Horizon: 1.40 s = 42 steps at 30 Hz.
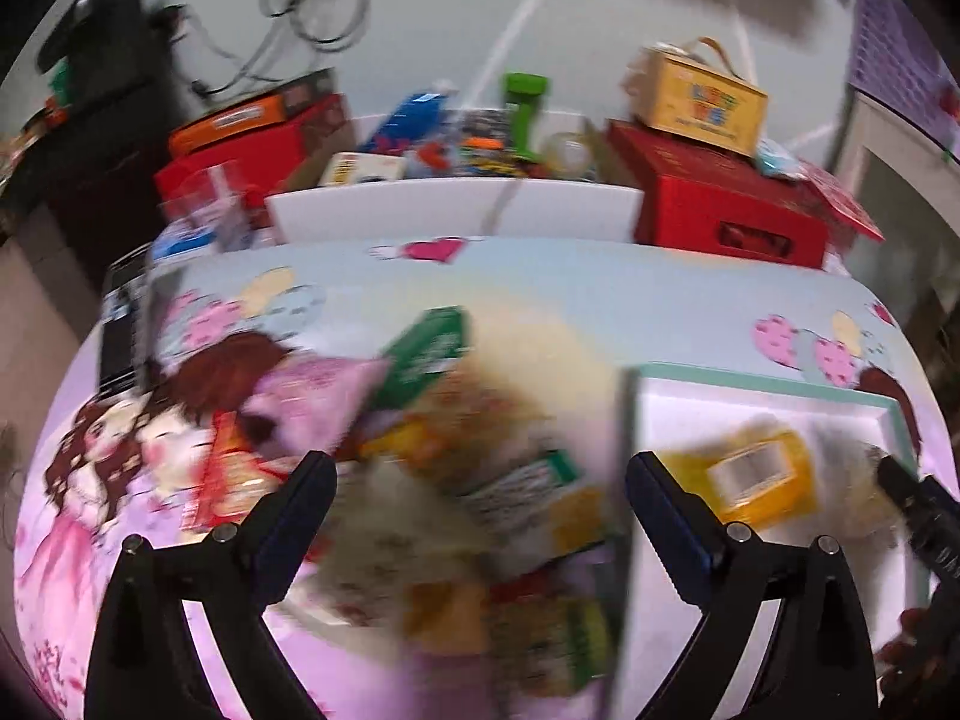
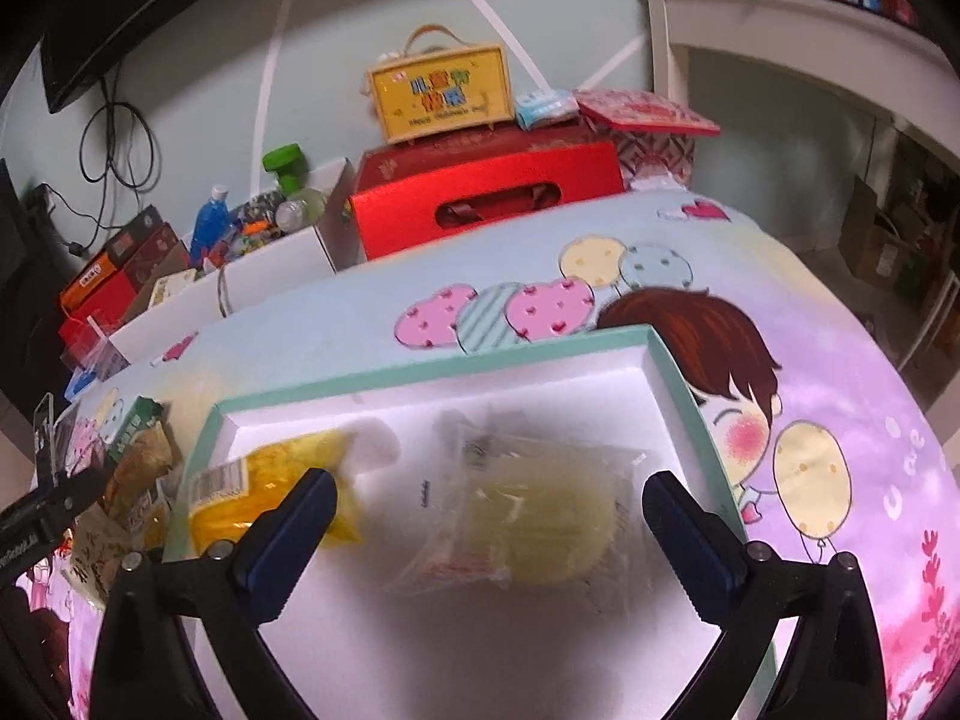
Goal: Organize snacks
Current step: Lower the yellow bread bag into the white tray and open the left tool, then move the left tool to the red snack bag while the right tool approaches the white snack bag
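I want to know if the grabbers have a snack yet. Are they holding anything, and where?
Nothing is held. The right gripper is open over the clear packet in the white box; the left gripper is open above the snack pile.

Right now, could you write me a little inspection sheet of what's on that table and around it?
Surface: table under a cartoon-print cloth.
Job's things: white tray with teal rim holding a yellow packet and a clear-wrapped pale snack; a blurred pile of snack packets lies left of the tray.
Clutter: red carry box with a yellow handled box on top; white bin of bottles.
Claws: left claw open above the pile; right claw open over the tray, gripping nothing.
Cables: black cords hanging on the wall.
Surroundings: white shelf unit on the right.
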Tool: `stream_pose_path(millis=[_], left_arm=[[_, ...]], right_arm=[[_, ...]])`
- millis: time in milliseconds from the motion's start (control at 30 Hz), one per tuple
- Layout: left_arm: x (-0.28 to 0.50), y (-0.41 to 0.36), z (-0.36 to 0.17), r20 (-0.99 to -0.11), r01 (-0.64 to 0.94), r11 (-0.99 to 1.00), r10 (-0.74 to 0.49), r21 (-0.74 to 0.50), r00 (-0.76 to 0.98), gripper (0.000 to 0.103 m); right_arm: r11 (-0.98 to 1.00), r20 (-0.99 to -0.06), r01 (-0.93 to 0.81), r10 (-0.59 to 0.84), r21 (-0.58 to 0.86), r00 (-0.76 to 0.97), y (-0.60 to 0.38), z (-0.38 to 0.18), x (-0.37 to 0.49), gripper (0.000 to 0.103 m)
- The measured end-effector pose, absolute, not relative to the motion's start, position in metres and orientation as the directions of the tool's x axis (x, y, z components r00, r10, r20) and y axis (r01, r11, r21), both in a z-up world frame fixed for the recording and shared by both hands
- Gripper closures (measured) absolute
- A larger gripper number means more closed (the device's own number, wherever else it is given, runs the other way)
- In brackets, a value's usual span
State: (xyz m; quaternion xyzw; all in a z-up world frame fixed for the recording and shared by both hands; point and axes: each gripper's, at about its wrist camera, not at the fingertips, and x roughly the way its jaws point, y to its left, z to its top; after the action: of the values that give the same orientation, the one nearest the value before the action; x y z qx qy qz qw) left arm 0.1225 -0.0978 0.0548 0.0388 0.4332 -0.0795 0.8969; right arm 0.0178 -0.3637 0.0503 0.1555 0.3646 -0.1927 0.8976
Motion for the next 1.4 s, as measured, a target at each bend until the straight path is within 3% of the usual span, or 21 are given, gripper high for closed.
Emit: stream_pose_path(millis=[467, 733, 1400], left_arm=[[0.111, 0.001, 0.055, -0.79, 0.01, 1.0, -0.002, 0.006, 0.614, 0.006], [0.102, 0.022, 0.051, -0.805, 0.011, 1.0, -0.029, -0.028, 0.592, 0.006], [0.122, 0.049, 0.024, -0.835, -0.032, 0.985, -0.127, -0.17, 0.535, 0.006]], right_arm=[[0.886, -0.65, 0.386, -0.137, 0.256, 0.747, -0.334, 0.073, 0.025, 0.0], [0.925, -0.618, 0.279, -0.065, 0.256, 0.784, -0.291, 0.084, 0.035, 0.0], [0.962, -0.666, 0.017, 0.176, 0.273, 0.725, -0.172, 0.057, 0.075, 0.0]])
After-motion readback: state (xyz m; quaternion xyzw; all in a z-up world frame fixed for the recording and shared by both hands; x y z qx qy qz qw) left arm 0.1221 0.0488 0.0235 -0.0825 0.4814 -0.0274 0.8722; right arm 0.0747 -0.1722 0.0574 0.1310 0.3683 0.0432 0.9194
